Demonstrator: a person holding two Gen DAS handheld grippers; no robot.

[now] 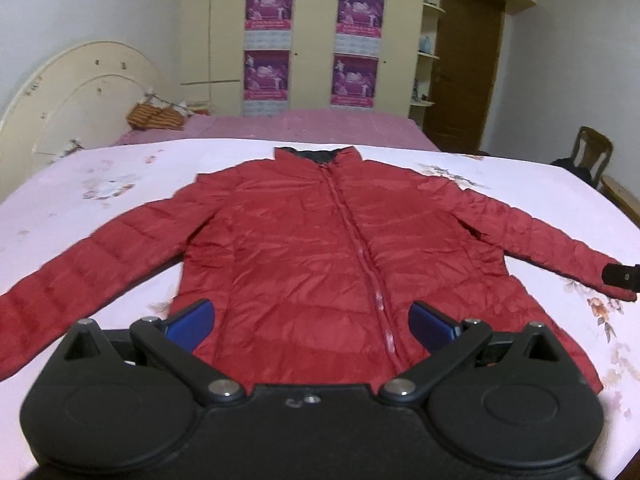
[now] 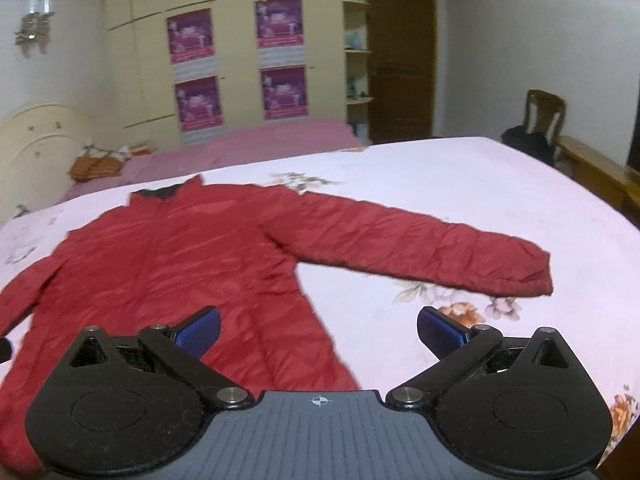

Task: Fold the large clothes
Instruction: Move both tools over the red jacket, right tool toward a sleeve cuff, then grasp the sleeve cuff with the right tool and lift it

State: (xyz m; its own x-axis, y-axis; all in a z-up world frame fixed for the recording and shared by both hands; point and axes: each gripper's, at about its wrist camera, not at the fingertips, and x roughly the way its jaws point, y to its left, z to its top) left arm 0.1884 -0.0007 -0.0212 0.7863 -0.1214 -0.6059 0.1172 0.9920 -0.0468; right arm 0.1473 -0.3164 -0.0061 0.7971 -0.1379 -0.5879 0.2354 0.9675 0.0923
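A red jacket (image 1: 320, 248) lay spread flat on the floral bedsheet (image 2: 440, 184), sleeves out. Bare sheet ran beyond the right cuff. Both the left gripper (image 1: 310, 322) and right gripper (image 2: 318, 330) hovered with jaws wide apart, empty.

Black left tongs (image 1: 311, 320), blue pads (image 1: 192, 322), silver pivot screws, grey ribbed right tongs (image 2: 319, 330)

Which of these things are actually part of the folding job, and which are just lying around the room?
Part of the job: red jacket, left gripper, right gripper, flowered bedsheet.

Just around: wooden chair, posters, orange bundle, brown door.

Cream wardrobe (image 2: 236, 52) w/ purple posters (image 1: 269, 6), brown door (image 2: 400, 60), wooden chair (image 2: 545, 110), pink bedspread (image 1: 280, 128).
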